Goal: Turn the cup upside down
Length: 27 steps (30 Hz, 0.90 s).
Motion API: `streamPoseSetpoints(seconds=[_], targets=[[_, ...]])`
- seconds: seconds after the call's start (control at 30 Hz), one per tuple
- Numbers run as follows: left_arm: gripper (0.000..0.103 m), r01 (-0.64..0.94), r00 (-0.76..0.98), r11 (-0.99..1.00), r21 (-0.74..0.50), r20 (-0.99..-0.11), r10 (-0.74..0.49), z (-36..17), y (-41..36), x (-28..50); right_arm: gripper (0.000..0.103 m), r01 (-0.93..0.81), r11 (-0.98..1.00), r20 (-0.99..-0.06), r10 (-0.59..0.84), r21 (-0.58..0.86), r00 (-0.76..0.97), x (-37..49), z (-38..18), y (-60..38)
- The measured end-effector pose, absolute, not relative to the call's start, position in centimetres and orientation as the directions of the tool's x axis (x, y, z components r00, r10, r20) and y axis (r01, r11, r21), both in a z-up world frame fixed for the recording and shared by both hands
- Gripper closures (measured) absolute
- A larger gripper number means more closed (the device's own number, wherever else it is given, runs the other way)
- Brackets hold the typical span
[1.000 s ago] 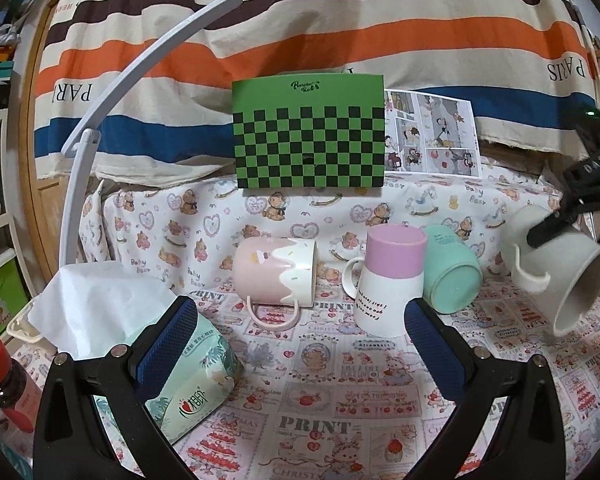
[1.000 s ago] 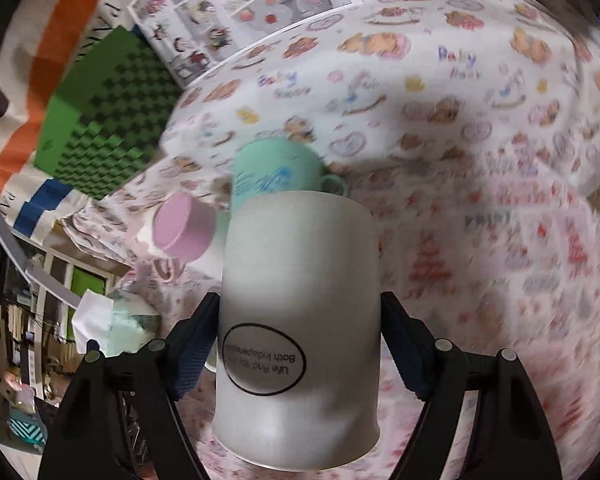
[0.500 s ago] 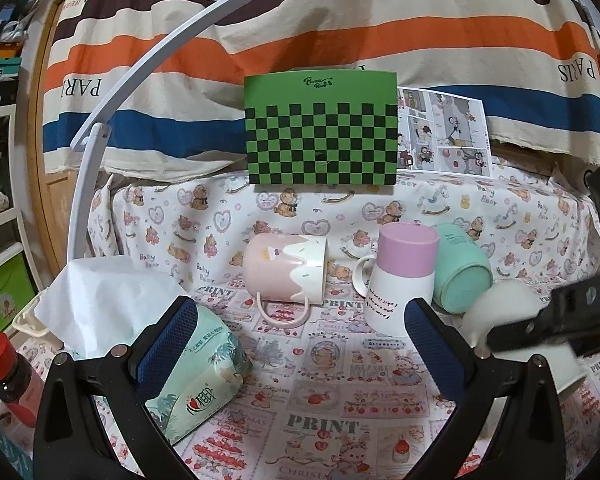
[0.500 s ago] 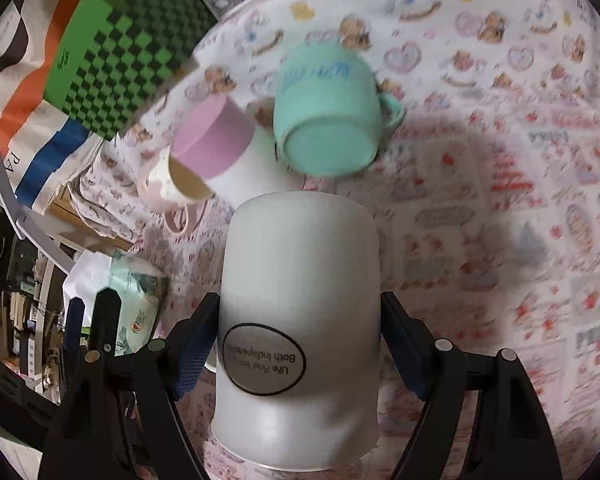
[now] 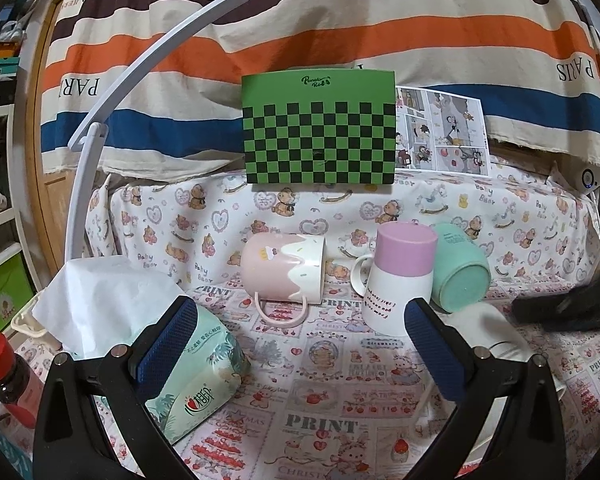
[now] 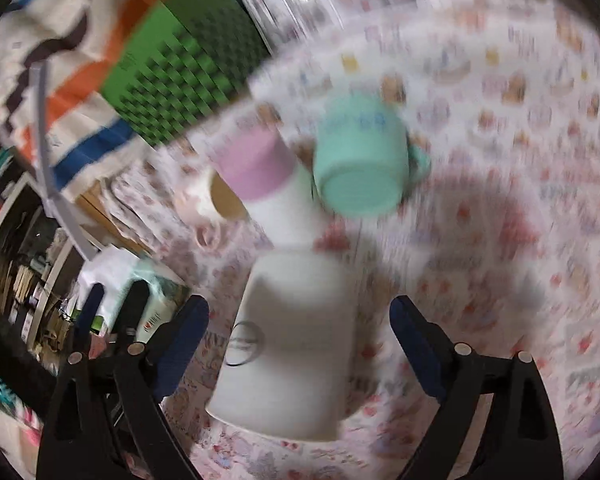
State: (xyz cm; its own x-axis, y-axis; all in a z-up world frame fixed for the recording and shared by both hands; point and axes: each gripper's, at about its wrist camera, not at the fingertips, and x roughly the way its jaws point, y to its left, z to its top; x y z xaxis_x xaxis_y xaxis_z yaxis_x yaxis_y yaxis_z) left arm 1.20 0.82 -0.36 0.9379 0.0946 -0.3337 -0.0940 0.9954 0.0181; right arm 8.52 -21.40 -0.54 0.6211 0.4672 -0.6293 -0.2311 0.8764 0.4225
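Observation:
A white cup with a round black label stands upside down on the printed cloth between the fingers of my right gripper. The jaws stand apart from its sides, open. The same cup shows partly in the left wrist view, behind my right finger. My left gripper is open and empty, low over the cloth in front of the cups. The right wrist view is blurred.
A pink-and-white mug lies on its side. A white cup with a lilac base stands inverted, a mint cup tilted beside it. A tissue pack, a red-capped bottle, a lamp arm and a green checkerboard surround them.
My right gripper brought the white cup down from a tilted hold in the air, set it upside down on the cloth and opened off it. My left gripper stayed in place.

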Motion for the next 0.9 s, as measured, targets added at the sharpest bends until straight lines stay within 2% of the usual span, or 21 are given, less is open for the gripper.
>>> streamPoseSetpoints(seconds=[0.03, 0.13, 0.27, 0.37, 0.47, 0.6, 0.73, 0.9], targets=[[0.0, -0.093, 0.938, 0.996, 0.017, -0.333, 0.093, -0.4, 0.9, 1.2, 0.0, -0.256, 0.881, -0.599, 0.461, 0.398, 0.655, 8.0, 0.1, -21.9], [0.0, -0.09, 0.939, 0.996, 0.019, -0.331, 0.091, -0.3, 0.8, 1.2, 0.0, -0.302, 0.917, -0.479, 0.394, 0.259, 0.785, 6.0, 1.7, -23.7], [0.0, -0.081, 0.94, 0.996, 0.025, -0.33, 0.085, -0.3, 0.6, 1.1, 0.0, -0.276, 0.96, -0.345, 0.276, 0.051, 0.897, 3.9, 1.7, -25.5], [0.0, -0.079, 0.94, 0.997, 0.023, -0.331, 0.082, -0.3, 0.6, 1.1, 0.0, -0.243, 0.97, -0.297, 0.232, -0.002, 0.926, 3.4, 1.0, -27.2], [0.0, -0.094, 0.939, 0.995, 0.022, -0.329, 0.096, -0.3, 0.6, 1.1, 0.0, -0.194, 0.981, -0.288, 0.189, 0.012, 0.939, 3.5, 0.5, -29.0], [0.0, -0.089, 0.938, 0.996, 0.02, -0.335, 0.091, -0.3, 0.7, 1.2, 0.0, -0.201, 0.977, -0.302, 0.212, 0.065, 0.93, 4.4, 0.0, -31.0], [0.0, -0.079, 0.939, 0.997, 0.026, -0.333, 0.083, -0.3, 0.6, 1.2, 0.0, -0.202, 0.979, -0.281, 0.194, -0.001, 0.94, 4.1, -0.5, -30.9], [0.0, -0.091, 0.944, 0.996, 0.023, -0.318, 0.093, -0.3, 0.6, 0.9, 0.0, -0.192, 0.981, -0.28, 0.18, -0.017, 0.943, 4.1, -0.6, -30.6]])
